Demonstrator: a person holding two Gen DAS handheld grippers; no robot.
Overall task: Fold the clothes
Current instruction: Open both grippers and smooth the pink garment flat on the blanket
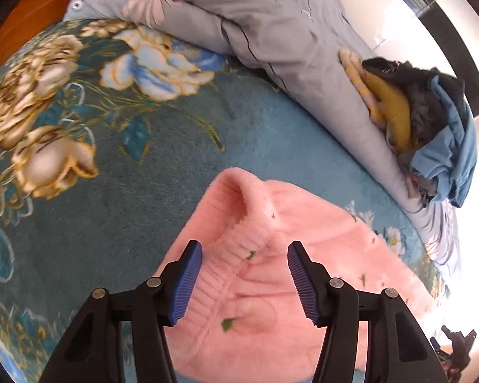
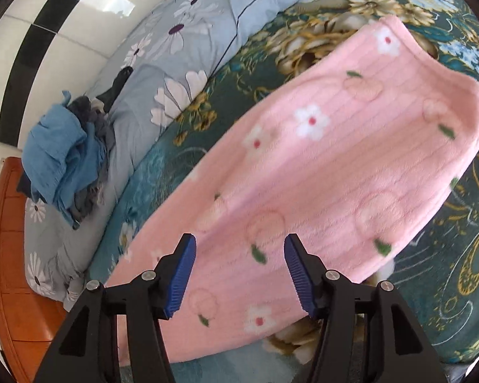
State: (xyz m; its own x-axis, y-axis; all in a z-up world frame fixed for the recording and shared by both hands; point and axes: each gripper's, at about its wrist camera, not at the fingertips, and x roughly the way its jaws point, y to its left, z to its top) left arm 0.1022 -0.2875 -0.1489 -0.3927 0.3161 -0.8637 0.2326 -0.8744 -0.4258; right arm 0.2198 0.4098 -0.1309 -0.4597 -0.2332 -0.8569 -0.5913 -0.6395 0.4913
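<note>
- Both sets of jaws stood parted with nothing pinched: my left gripper hung over the ribbed edge of the pink fleece garment, and my right gripper hung over its flowered body, pads clear of the cloth on both sides.
- That pink fleece garment lay on the teal floral blanket, filling the lower centre and right of the left wrist view and running from lower left to upper right across the right wrist view.
- It looked to me already doubled over at least once: the far end in the right wrist view showed a rounded, thick fold, and the shape was a fairly tidy long band.
- By my judgement this piece was partly folded, released after a fold; whether another fold was still wanted I could not tell.
- A heap of clothes, blue on top with grey, dark and yellow pieces, sat unfolded on the grey daisy-print quilt, at the left of the right wrist view and the right edge of the left wrist view.
- So most of the task seemed left: that heap was untouched, and I saw no finished stack anywhere in view.
</note>
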